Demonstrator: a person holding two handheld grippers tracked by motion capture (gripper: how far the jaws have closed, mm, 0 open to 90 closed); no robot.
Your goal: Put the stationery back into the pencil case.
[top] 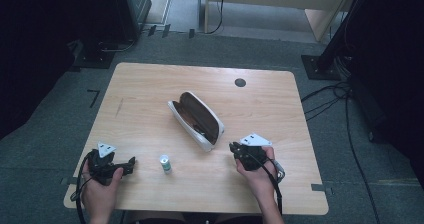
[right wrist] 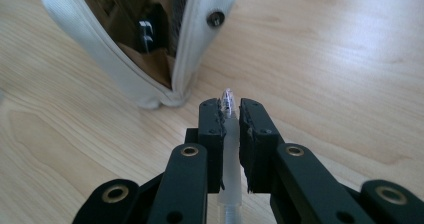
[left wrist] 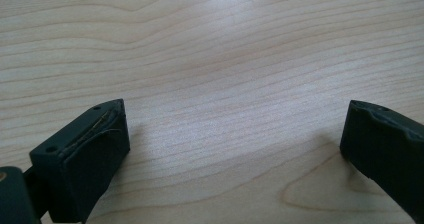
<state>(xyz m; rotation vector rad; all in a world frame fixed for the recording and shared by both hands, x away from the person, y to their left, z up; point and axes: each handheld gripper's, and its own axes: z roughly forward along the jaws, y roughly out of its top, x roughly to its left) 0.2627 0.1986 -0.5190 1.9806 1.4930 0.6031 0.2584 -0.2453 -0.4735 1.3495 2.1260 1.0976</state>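
An open white case with a brown lining lies slanted in the middle of the wooden table. In the right gripper view its near end stands just beyond my jaws, and a dark item sits inside. My right gripper is shut on a thin translucent pen-like stick, which runs lengthwise between the pads with its clear tip poking out. In the high view that right gripper sits just right of the case's near end. My left gripper rests at the front left, open, with bare wood between its jaws.
A small white tube with a green band stands upright between the two hands near the front edge. A dark round grommet marks the table's far side. Cables and stand bases lie on the grey floor around the table.
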